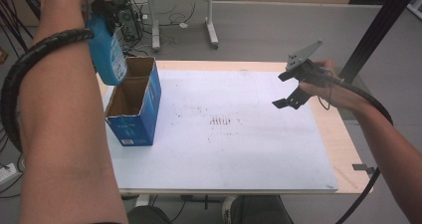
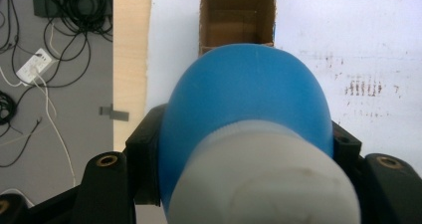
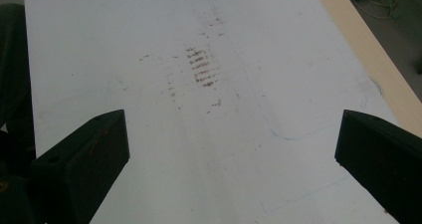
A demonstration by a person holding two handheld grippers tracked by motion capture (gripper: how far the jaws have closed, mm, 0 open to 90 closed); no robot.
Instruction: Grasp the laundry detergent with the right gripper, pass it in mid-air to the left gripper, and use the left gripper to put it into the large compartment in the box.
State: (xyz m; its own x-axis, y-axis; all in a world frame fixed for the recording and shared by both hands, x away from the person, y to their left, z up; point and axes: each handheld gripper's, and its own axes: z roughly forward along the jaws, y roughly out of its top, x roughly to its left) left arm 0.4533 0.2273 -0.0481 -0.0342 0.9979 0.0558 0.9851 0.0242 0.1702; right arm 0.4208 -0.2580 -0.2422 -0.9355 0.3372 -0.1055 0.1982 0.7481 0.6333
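The left hand-held gripper (image 1: 107,15) clamps a blue bottle (image 1: 107,52) with a white cap, base down above the open box (image 1: 134,104); the right hand-held gripper (image 1: 288,89) gapes wide, holding nothing.

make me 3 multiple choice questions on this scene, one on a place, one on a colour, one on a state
1. Where is the bottle?
A. lying on the mat
B. above the open box, in the left gripper
C. on the floor

2. What colour is the bottle's body?
A. blue
B. red
C. green

3. How do the right gripper jaws stand?
A. shut on the bottle
B. shut on the box
C. open, holding nothing

Answers:
1. B: the high view shows it held over the box's open top.
2. A: its body is blue with a pale cap in the left gripper view.
3. C: the right gripper view shows wide-apart jaws over the bare white mat.
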